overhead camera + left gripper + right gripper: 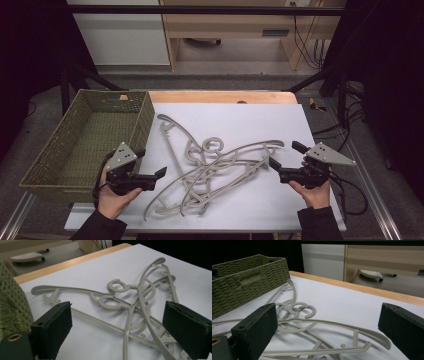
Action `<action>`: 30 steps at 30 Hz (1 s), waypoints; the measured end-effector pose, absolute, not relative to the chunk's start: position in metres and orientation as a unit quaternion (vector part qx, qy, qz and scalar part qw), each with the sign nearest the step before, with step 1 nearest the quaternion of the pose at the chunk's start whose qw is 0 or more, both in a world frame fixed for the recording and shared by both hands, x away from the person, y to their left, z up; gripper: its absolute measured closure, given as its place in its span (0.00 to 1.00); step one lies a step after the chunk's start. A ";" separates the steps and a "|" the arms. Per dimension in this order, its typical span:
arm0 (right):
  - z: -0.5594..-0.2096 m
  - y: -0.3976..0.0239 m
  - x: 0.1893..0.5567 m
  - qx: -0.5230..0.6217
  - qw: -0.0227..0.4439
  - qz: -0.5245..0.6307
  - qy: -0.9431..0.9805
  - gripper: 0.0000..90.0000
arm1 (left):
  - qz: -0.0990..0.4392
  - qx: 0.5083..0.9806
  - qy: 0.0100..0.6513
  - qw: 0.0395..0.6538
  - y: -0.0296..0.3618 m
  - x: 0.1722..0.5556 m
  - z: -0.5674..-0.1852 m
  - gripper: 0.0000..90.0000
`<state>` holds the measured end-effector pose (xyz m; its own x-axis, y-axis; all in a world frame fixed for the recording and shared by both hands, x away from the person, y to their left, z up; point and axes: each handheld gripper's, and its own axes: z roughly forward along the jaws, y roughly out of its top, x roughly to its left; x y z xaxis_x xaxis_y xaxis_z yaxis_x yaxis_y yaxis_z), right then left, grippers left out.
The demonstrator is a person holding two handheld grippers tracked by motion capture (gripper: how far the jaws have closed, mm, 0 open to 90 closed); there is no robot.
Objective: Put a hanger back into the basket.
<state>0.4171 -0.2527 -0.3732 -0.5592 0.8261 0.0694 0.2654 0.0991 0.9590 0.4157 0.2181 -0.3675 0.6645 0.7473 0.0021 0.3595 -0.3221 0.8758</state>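
Flanking a tangled pile of grey hangers [215, 170] in the middle of the white tabletop [260, 120], both tongs sit low and point inward at it. Left tongs [152, 170] jaws apart, nothing between them; in the left gripper view the pile lies just ahead, framed by the two black pads. Right tongs [285, 157] also apart and empty, close to the hanger arm ends on that side; no contact that can be made out.

Hangers are interlocked: hooks [212, 146] near the centre, arms and bars crossing over each other, one hanger splayed toward the back. The hooks show clearly in the right gripper view [298, 308], stacked one on another.

Green woven basket [82, 145] sits on the left edge of the tabletop, touching the white sheet, just beside the left hand [112, 200]. Looks empty. Likely the drop spot, so its place next to the left tongs makes sense.

Judgement: approach stage, no grasp yet. Tangle means lifting one hanger probably drags others; one side pinning while the other pulls seems the reason for the two-sided stance.
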 end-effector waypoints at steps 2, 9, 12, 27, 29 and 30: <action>-0.373 -0.252 0.417 0.393 0.257 0.542 0.697 0.03 | 0.203 0.794 0.348 0.455 0.211 0.418 -0.368 0.09; -0.374 -0.251 0.418 0.392 0.257 0.541 0.698 0.03 | 0.186 0.818 0.333 0.431 0.188 0.425 -0.368 0.09; -0.374 -0.252 0.417 0.392 0.257 0.542 0.698 0.03 | 0.177 0.826 0.329 0.422 0.177 0.429 -0.369 0.09; -0.374 -0.252 0.418 0.393 0.255 0.540 0.699 0.03 | 0.140 0.867 0.310 0.364 0.128 0.450 -0.382 0.15; -0.374 -0.252 0.418 0.392 0.255 0.541 0.699 0.03 | 0.138 0.871 0.306 0.358 0.122 0.452 -0.385 0.16; -0.374 -0.252 0.418 0.392 0.254 0.541 0.699 0.03 | 0.137 0.873 0.305 0.354 0.119 0.453 -0.387 0.17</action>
<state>0.4176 -0.2523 -0.3735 -0.5629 0.8237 0.0686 0.2730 0.1070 0.9560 0.4526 0.1194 -0.3872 0.7762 0.6301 0.0220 0.4365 -0.5623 0.7023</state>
